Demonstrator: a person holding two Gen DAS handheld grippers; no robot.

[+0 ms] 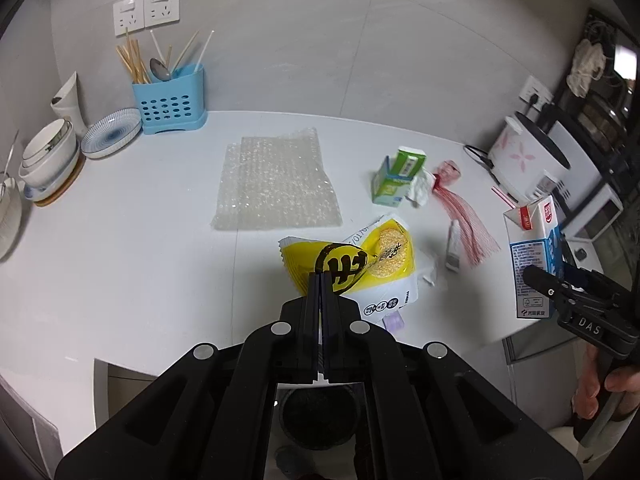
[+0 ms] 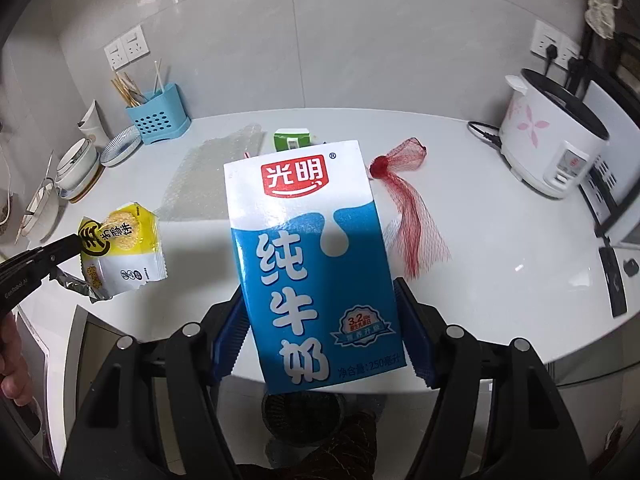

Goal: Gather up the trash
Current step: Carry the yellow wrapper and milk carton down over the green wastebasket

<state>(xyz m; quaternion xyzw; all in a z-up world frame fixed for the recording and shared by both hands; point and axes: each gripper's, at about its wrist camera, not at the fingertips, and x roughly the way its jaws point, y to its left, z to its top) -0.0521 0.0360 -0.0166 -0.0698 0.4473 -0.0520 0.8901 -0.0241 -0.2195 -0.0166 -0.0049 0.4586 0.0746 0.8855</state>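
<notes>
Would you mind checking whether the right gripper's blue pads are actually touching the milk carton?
Touching. The right wrist view shows the blue pads pressed against both sides of the milk carton, which the right gripper holds above the counter.

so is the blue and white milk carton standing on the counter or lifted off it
Lifted. The blue and white milk carton is clamped between the right gripper fingers, its bottom edge hanging past the white counter edge.

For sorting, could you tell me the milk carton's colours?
Blue and white with a red logo, clearest in the right wrist view: milk carton.

Yellow-white snack wrapper [image 1: 360, 264] crumpled, lifted off counter, 6 o'clock. Blue-white milk carton [image 2: 316, 264] upright, slightly tilted, lifted, 4 o'clock.
</notes>
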